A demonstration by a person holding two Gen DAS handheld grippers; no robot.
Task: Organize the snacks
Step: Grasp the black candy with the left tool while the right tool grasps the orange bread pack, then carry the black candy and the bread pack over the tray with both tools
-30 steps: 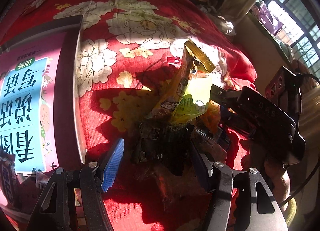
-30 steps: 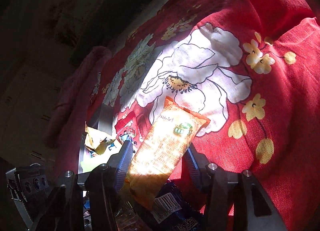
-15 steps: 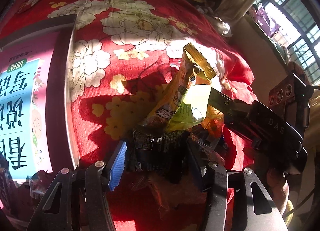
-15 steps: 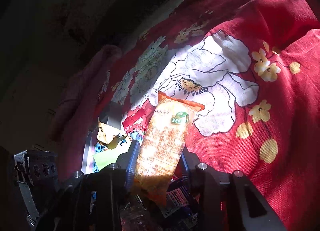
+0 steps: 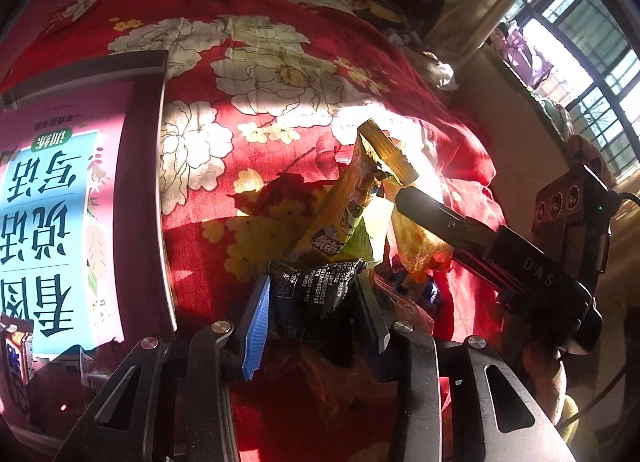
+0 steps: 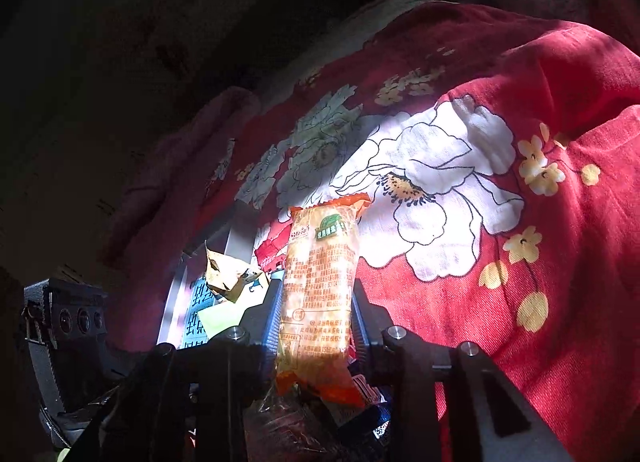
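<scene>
the left gripper [image 5: 316, 302] has just been closing, and its fingers [image 5: 256, 314] now pinch a black snack packet [image 5: 316, 294] from both sides; a second ago they stood well apart around it. the packet sits at the near edge of a loose heap of snacks on the red flowered bedspread [image 5: 260, 82]. behind it a yellow packet [image 5: 348, 202] leans up out of the heap, much as before.

the right gripper [image 6: 316, 302] has been closing too. its fingers [image 6: 272, 306] are pressed against an orange snack packet [image 6: 320, 282], which now stands nearly upright between them where it was tilted a second ago. in the left view that gripper reaches into the heap from the right, the orange packet hanging beneath its tip.

to the left of the heap, a pink and blue book [image 5: 60, 222] lies on the bedspread in a dark tray [image 5: 144, 142]. a sunlit window [image 5: 592, 62] is at the far right.
</scene>
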